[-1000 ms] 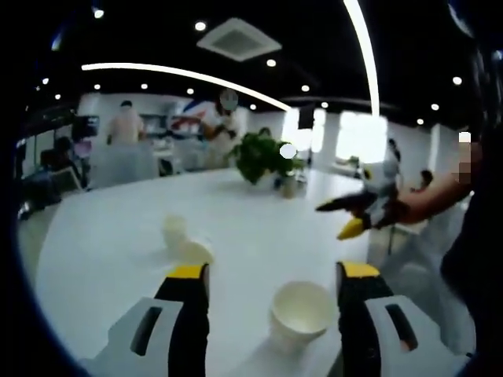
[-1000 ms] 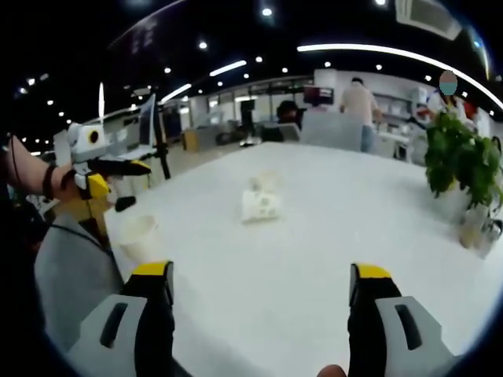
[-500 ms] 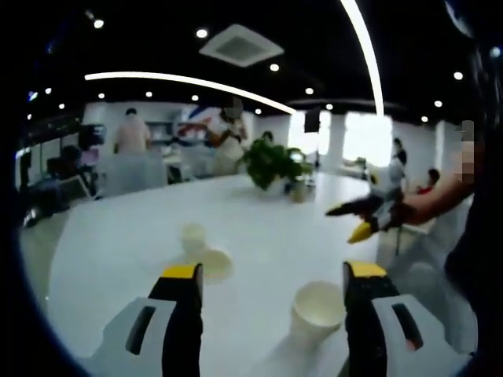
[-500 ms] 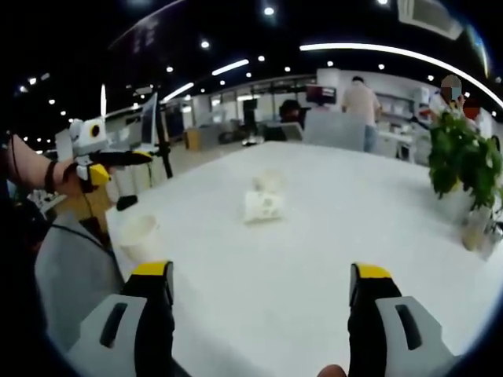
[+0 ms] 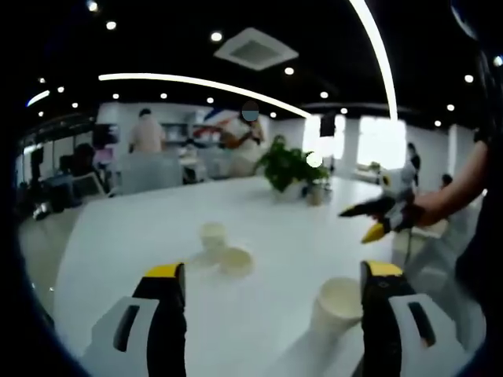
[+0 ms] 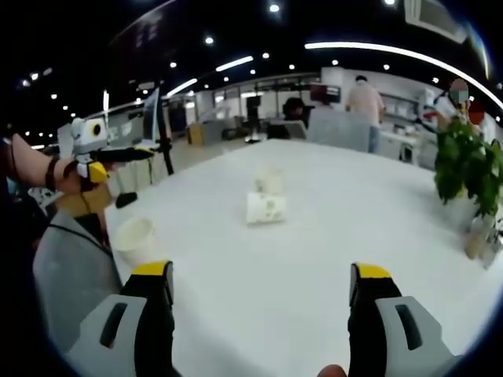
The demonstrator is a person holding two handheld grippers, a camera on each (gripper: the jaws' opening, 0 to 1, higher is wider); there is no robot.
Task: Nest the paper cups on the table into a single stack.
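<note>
You are holding both tools released: the left gripper [image 5: 267,294] and the right gripper [image 6: 262,294] are gaping with nothing between their jaws. Nothing is looking nested yet, so all the stacking is waiting. In the left gripper view the nearest cup [image 5: 338,302] is standing upright at about 4 o'clock beside the right-hand jaw, while the upright cup [image 5: 212,236] and the tipped cup [image 5: 236,260] are sitting touching near centre. The potted plant [image 5: 289,166] is standing at 1 o'clock on the white table [image 5: 126,236], well clear of your path.

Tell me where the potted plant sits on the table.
The potted plant stands at the white table's far edge in the left gripper view, beyond the two paper cups; in the right gripper view it is at the right.
</note>
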